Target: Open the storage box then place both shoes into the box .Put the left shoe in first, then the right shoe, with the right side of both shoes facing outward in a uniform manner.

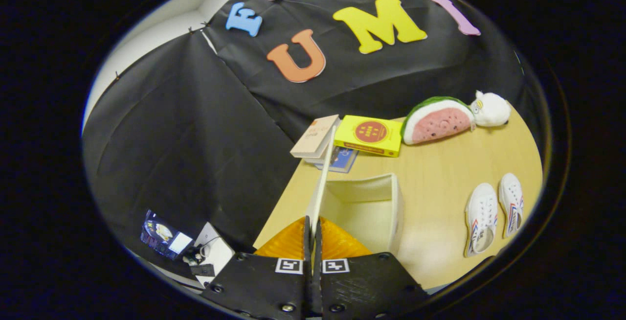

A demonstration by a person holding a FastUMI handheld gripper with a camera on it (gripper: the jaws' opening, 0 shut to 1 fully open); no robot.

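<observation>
My gripper (312, 232) fingers clamped on raised lid (323, 173) of storage box (371, 207); lid edge runs straight ahead. Shoes (494, 215) lie right, beyond box.

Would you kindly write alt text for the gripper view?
The gripper is shut on the raised lid of an open white box on a wooden table. Two white shoes lie beside the box; books and plush toys beyond.

**Bystanders on your table**

You had a yellow book (370, 135) beside a tilted pale book (313, 137), with a blue book (342, 159) beneath. A watermelon plush (436, 120) touched a white plush (490, 109) on the wooden table (440, 163).
</observation>
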